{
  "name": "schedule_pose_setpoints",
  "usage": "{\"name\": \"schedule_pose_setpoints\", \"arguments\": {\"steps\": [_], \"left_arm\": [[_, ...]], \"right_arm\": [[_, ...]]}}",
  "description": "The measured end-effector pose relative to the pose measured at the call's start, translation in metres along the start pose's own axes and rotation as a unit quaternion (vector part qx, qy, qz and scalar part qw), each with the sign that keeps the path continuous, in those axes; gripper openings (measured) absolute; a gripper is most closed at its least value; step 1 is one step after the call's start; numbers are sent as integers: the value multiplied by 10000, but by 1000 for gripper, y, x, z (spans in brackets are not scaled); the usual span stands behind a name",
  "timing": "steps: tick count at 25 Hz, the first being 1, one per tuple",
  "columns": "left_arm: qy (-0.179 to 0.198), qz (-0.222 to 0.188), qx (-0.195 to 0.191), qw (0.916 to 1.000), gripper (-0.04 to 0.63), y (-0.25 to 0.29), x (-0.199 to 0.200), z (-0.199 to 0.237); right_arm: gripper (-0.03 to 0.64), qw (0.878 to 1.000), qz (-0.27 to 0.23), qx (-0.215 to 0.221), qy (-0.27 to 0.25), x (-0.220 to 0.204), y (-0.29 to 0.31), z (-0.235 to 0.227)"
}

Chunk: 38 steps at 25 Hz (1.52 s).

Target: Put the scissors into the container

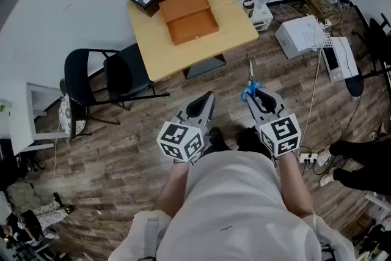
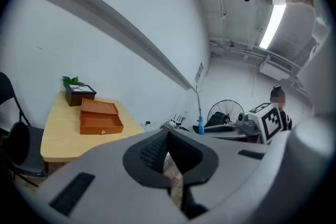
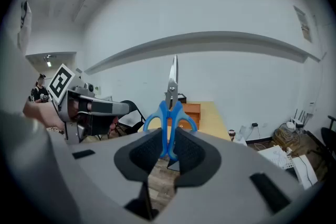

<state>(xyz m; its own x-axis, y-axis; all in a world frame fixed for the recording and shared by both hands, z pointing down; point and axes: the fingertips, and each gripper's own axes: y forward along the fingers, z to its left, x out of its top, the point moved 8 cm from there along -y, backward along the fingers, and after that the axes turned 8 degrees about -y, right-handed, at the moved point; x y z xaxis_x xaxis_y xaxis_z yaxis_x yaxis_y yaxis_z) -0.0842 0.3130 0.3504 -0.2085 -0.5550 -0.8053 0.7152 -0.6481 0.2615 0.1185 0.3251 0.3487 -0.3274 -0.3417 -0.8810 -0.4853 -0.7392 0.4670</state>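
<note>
Carry stage: the right gripper [image 3: 168, 145] has its fingers pinching the blue scissors [image 3: 169, 108] by the handles, blades poking past the tips. The orange container [image 1: 189, 16] sits on the table [image 1: 160, 57] well ahead of them, so next comes reaching over it. The left gripper [image 2: 169, 145] has its fingers closed, empty.

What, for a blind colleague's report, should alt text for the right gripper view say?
The right gripper clamps blue-handled scissors by the handles between its fingers, blades pointing up and away. Beyond stands a wooden table with an orange box; the left gripper shows at left.
</note>
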Motion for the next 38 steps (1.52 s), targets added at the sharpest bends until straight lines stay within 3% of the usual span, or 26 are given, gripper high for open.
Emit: {"name": "schedule_pose_setpoints", "arguments": {"steps": [9,20,25,38], "left_arm": [[17,60,-66,10000,5,-15,-6,11],[-63,154,23,9999,5,-5,-5,22],[-115,203,187,9996,5,13,-4,32],[-117,295,413,9986,5,97,49,55]], "right_arm": [[74,10000,-3,32,-2,-1,5,27],[77,9999,101,126,4,-3,20,19],[77,9995,246,186,-65,-6,39,-3],[78,9976,249,601,-217,20,116,-96]]}}
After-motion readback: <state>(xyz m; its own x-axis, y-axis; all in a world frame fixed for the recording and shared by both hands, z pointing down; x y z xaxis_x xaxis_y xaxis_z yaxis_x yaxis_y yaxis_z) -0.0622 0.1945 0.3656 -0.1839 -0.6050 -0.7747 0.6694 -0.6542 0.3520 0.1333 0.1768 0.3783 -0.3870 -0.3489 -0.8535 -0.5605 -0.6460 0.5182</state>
